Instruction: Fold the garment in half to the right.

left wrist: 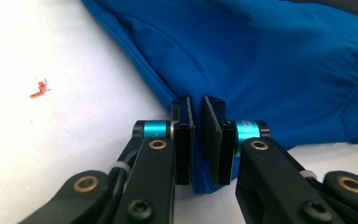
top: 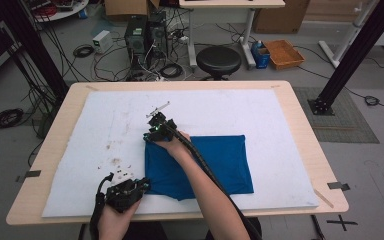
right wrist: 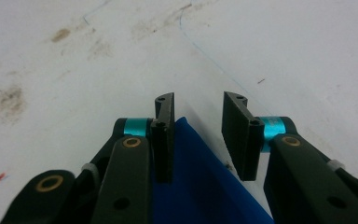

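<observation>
Blue cloth (top: pixel 200 165) spread flat on the white mat (top: pixel 280 125) of the bench (top: pixel 300 105), near centre. Left gripper (top: pixel 142 186) at the cloth's near left corner, fingers (left wrist: pixel 185 140) nearly pressed together, pinching the cloth's edge (left wrist: pixel 200 184) between them. Right gripper (top: pixel 152 134) at the far left corner, fingers (right wrist: pixel 164 140) apart, corner tip (right wrist: pixel 186 128) lying between them, touching the left finger, not pinched. Right forearm stretched diagonally across the cloth; left hand low at the near bench edge.
</observation>
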A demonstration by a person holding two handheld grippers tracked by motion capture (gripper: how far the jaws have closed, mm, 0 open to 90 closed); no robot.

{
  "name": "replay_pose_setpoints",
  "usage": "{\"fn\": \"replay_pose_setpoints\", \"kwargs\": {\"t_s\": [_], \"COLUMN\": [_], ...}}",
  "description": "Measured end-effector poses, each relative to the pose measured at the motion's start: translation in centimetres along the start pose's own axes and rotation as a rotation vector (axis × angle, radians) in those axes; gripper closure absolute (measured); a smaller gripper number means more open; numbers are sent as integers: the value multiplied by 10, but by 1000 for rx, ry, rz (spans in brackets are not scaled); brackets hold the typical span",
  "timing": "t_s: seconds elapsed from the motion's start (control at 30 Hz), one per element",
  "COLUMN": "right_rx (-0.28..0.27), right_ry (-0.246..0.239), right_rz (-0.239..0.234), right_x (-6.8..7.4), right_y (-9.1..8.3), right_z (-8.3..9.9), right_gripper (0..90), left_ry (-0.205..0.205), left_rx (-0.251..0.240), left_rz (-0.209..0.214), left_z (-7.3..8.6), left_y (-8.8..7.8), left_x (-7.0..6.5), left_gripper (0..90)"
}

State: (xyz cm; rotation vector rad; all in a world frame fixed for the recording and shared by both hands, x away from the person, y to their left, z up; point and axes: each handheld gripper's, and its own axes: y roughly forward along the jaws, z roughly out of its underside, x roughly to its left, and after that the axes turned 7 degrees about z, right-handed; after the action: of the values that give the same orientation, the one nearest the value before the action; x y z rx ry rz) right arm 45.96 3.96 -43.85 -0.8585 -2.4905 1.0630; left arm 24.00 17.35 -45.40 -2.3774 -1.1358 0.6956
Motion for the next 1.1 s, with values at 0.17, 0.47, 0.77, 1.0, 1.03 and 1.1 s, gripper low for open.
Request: {"fn": "replay_pose_setpoints", "kwargs": {"t_s": [0.17,0.47,0.77,1.0,1.03,1.1], "right_rx": [18,2,-77,-134,-144,-156], "right_ry": [-24,-54,-26,14,18,28], "right_rz": [26,-2,-53,-104,-109,-122], "right_x": [2,5,-6,-30,-34,-43], "right_y": [5,-3,-44,-80,-86,-98], "right_z": [-1,-4,-9,2,4,10], "right_gripper": [742,878,877,875,875,875], "left_ry": [0,9,47,77,85,108], "left_rx": [-1,-15,-66,-103,-103,-103], "left_rz": [0,1,22,98,119,143], "left_z": [0,-1,-12,-27,-31,-37], "left_y": [0,-4,-15,-18,-16,-11], "left_x": [0,-2,-13,-36,-43,-55], "left_gripper": [822,839,847,850,850,850]}}
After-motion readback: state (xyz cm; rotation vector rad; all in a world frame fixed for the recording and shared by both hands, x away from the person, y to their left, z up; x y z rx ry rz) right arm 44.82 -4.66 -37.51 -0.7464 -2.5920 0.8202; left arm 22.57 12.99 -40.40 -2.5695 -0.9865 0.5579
